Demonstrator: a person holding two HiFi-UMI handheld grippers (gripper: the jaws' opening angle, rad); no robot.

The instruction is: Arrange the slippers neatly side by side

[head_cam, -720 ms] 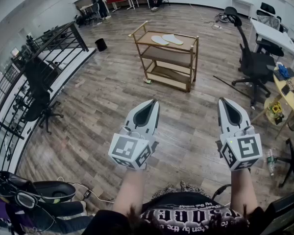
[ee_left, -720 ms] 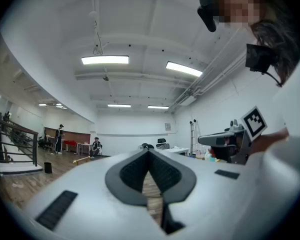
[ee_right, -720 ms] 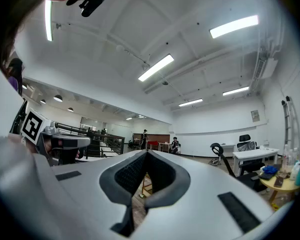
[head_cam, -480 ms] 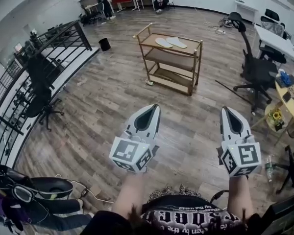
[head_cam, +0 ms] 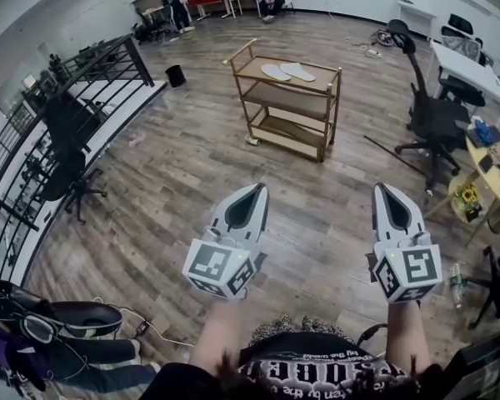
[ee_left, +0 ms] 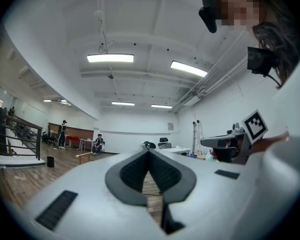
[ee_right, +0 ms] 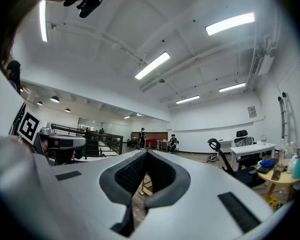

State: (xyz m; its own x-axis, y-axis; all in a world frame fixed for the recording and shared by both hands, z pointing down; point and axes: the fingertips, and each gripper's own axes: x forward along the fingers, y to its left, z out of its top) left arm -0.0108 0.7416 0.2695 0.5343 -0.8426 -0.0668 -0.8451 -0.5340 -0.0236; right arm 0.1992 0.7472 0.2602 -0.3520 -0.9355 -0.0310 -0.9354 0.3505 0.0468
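Two pale slippers point(head_cam: 275, 71) point(head_cam: 297, 72) lie side by side on the top shelf of a wooden cart point(head_cam: 317, 110) far ahead across the floor. My left gripper point(head_cam: 260, 187) and right gripper point(head_cam: 380, 187) are held out in front of the person's body, well short of the cart. In the left gripper view the left gripper point(ee_left: 149, 151) has its tips together with nothing between them. The right gripper point(ee_right: 146, 153) is shut and empty too. Each gripper camera points level across the room, and neither shows the slippers.
A black railing point(head_cam: 75, 98) runs along the left. A black office chair point(head_cam: 433, 107), a white desk point(head_cam: 475, 61) and a small round table point(head_cam: 492, 152) stand at the right. A black bin point(head_cam: 176, 75) is beyond the cart, people point(head_cam: 171, 2) at the far wall, gear and cables point(head_cam: 58, 332) bottom left.
Both grippers sit slightly lower in the head view than before. They stay shut and empty. The cart and slippers have not moved.
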